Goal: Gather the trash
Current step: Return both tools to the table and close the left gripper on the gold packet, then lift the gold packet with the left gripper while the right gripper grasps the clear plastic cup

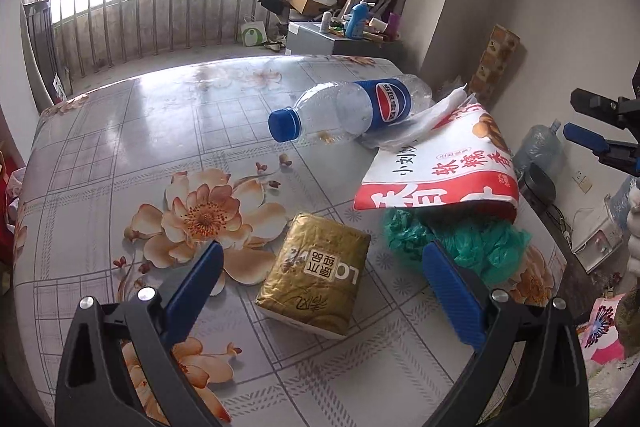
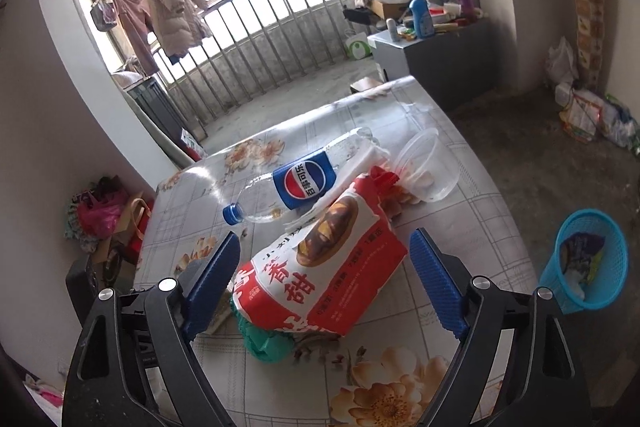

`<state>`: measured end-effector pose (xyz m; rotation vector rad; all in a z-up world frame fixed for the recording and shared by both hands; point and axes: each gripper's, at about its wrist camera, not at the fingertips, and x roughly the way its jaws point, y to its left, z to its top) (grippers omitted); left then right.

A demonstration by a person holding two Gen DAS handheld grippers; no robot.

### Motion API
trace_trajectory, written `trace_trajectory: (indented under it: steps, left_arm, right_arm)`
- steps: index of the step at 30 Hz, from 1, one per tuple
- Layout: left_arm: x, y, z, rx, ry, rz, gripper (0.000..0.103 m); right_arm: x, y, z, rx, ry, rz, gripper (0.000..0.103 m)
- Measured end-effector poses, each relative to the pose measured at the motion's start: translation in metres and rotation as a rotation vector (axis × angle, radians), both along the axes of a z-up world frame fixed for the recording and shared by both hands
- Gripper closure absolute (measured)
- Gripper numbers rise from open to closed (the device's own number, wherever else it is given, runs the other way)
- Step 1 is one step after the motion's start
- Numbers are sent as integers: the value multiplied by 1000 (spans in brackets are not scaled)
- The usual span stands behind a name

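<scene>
one bottle (image 1: 352,111), one gold packet (image 1: 316,275), one red-white bag (image 2: 320,267)

The left hand-held gripper (image 1: 322,281) points forward and downward, its two blue fingers (image 1: 196,291) spread wide with nothing pressed between the pads. Black arms with silver screws carry the fingers at the bottom of its own view. The right hand-held gripper (image 2: 326,281) is tilted down likewise, its ribbed blue fingers (image 2: 438,283) standing far apart and gripping nothing. From the left wrist view the right hand-held gripper (image 1: 596,131) shows at the right edge, side on, jaws apart. No hand or sleeve shows.
</scene>
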<state>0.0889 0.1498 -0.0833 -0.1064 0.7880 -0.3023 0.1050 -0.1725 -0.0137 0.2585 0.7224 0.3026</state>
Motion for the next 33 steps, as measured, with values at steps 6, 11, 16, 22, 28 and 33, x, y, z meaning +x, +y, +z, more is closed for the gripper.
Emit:
trace_trajectory:
  steps: [6, 11, 16, 22, 28, 33]
  left_arm:
    - [14, -7, -17, 58, 47, -29, 6]
    - [26, -12, -26, 100, 67, -42, 10]
    - [35, -17, -37, 131, 94, -50, 23]
    - [35, -14, -34, 91, 101, -48, 50]
    - [32, 4, -32, 37, 117, 12, 51]
    - [30, 16, -29, 12, 133, 46, 51]
  right_arm:
    - [22, 2, 4, 45, 46, -24, 27]
    - [24, 4, 3, 38, 56, -24, 28]
    - [28, -2, 5, 48, 83, -41, 28]
    - [36, -10, 6, 76, 98, -53, 32]
    - [46, -18, 3, 122, 134, -74, 40]
    - [49, -34, -3, 171, 160, -109, 43]
